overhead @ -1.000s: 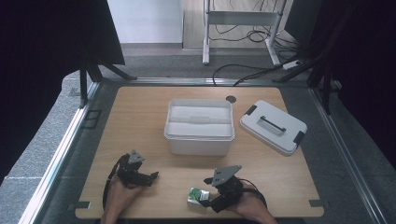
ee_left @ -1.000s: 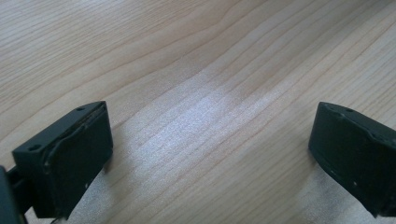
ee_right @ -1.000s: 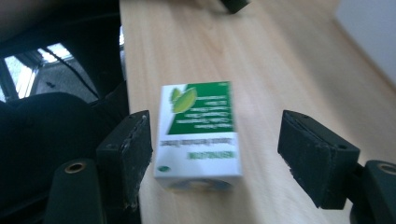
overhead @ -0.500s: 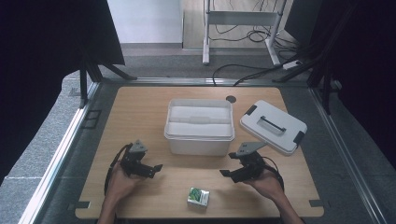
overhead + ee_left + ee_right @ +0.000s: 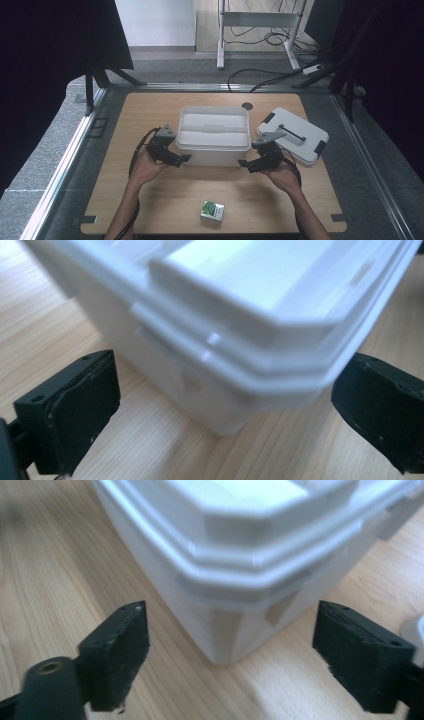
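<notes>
From above, you bring the left tool (image 5: 184, 158) and right tool (image 5: 242, 163) to the white bin's (image 5: 215, 131) near corners.

Left gripper view: jaws wide, empty, one corner between them, bare desk (image 5: 45, 310) beside.

Right gripper view: jaws just widened, holding nothing, astride the other corner. Next, probably, close on both.

The white bin (image 5: 260, 340) is blurred and cut off by the top edge in both gripper views.

Between both tongs (image 5: 186, 159) stands a smooth, glossy white plastic bin (image 5: 214, 131), on a matt, pale wood-grain tabletop (image 5: 165, 205); their pads (image 5: 80, 410) look matt black, rough-edged.
</notes>
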Motion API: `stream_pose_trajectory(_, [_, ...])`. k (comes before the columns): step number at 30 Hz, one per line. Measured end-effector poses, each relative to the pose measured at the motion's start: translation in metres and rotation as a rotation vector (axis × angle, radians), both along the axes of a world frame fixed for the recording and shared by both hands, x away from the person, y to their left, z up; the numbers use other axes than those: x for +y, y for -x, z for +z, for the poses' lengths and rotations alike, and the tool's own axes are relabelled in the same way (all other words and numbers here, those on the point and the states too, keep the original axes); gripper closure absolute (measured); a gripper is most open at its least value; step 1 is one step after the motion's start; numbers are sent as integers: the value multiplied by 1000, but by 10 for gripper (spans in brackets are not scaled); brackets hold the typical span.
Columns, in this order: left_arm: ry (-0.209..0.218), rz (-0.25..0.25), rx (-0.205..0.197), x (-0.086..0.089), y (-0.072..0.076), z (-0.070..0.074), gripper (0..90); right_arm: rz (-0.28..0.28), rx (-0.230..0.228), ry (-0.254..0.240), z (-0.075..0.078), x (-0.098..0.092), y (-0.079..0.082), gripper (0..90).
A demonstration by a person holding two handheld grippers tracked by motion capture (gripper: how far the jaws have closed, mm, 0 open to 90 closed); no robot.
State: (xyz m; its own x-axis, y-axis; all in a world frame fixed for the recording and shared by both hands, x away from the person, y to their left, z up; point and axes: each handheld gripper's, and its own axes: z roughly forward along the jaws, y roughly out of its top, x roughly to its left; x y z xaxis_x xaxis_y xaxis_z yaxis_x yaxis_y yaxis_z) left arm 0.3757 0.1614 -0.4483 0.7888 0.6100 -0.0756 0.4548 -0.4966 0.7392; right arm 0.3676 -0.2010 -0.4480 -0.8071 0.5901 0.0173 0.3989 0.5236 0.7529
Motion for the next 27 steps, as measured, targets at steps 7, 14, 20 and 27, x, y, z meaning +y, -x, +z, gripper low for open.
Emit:
stream_pose_trajectory(7, [-31,-47,-3,-14,13,3,0,0,-12,5,4,4,3,186])
stream_pose_trajectory(14, [-49,-47,-7,-19,31,4,0,9,-3,-18,4,-3,17,190])
stream_pose_trajectory(20, [-89,-55,-2,-21,54,8,0,33,-6,-22,4,-6,38,191])
stream_pose_trajectory(27, [-75,-67,3,-17,81,9,0,53,-2,-38,3,-8,62,192])
